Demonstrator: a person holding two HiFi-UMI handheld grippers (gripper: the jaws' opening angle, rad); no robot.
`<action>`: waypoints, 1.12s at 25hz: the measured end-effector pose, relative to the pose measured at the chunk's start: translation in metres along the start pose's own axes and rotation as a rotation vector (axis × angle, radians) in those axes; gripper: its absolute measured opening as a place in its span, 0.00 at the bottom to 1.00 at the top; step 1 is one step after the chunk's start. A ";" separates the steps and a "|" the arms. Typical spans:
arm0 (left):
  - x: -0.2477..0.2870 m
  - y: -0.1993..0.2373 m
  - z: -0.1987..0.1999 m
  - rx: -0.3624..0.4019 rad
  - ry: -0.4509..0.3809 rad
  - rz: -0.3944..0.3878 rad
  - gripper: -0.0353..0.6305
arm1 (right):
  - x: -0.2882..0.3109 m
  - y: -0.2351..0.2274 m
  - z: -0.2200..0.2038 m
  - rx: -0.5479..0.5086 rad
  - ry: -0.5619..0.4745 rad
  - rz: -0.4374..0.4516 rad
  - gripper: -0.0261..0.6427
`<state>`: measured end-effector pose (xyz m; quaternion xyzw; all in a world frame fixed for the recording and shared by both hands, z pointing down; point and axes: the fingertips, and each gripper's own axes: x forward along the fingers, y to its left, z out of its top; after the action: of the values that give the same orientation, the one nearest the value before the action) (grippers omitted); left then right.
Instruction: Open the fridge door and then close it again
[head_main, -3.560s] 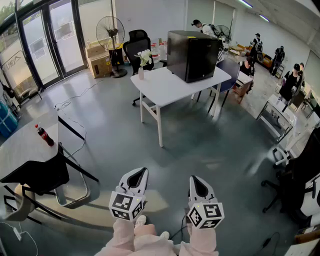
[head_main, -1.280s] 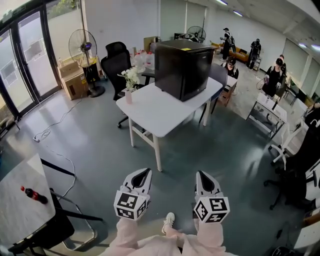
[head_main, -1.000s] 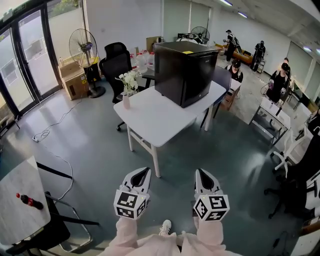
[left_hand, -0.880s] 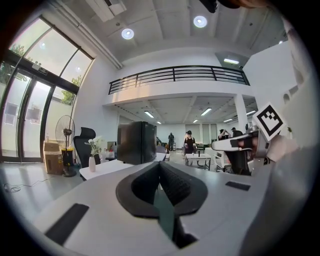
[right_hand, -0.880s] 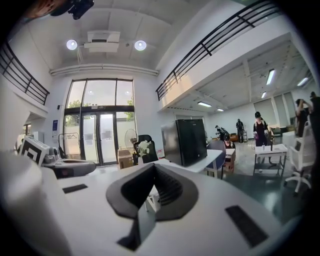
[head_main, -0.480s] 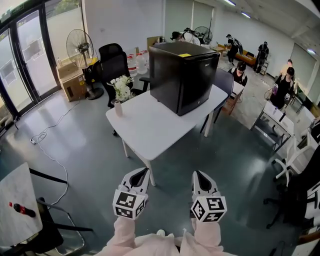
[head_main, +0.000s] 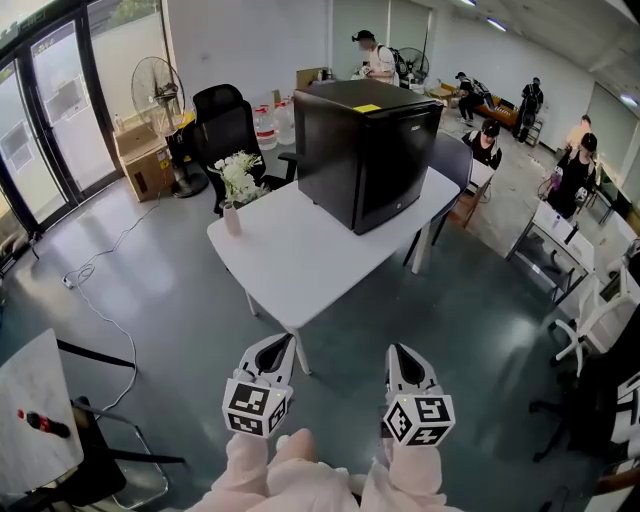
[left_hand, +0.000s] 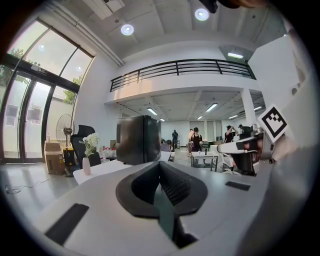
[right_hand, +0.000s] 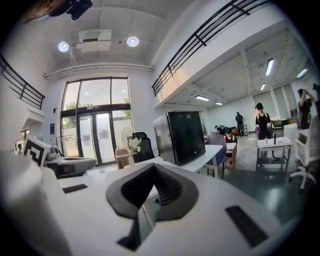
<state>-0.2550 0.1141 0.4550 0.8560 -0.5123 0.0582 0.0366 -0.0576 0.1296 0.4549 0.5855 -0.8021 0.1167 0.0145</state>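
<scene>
A black mini fridge (head_main: 365, 145) stands with its door closed on a white table (head_main: 300, 255) ahead of me. Both grippers hang side by side over the grey floor, short of the table's near corner. My left gripper (head_main: 283, 344) is shut and holds nothing; my right gripper (head_main: 397, 352) is also shut and empty. In the left gripper view the fridge (left_hand: 139, 140) shows beyond the closed left gripper (left_hand: 161, 169). The right gripper view has the fridge (right_hand: 182, 137) past the closed right gripper (right_hand: 154, 170), door side facing it.
A vase of white flowers (head_main: 233, 190) stands on the table's left end. Behind are black office chairs (head_main: 222, 125), a standing fan (head_main: 168, 85) and a cardboard box (head_main: 140, 155). A blue chair (head_main: 450, 160) and several people are at the back right. A cola bottle (head_main: 38, 422) lies on a table at lower left.
Both grippers have come forward together toward the table, which now looms larger and nearer. Their jaws stay shut. A person has come into view behind the fridge.
</scene>
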 end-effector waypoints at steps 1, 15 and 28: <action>0.003 -0.001 -0.001 0.000 0.003 -0.005 0.07 | 0.002 -0.002 0.000 0.003 0.001 -0.003 0.06; 0.094 0.007 0.006 0.011 0.015 -0.062 0.07 | 0.059 -0.047 0.007 0.013 0.013 -0.041 0.06; 0.216 0.050 0.044 0.049 -0.006 -0.092 0.07 | 0.181 -0.101 0.047 0.029 -0.008 -0.045 0.06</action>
<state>-0.1947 -0.1034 0.4414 0.8794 -0.4711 0.0665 0.0165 -0.0141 -0.0779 0.4548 0.6041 -0.7869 0.1258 0.0056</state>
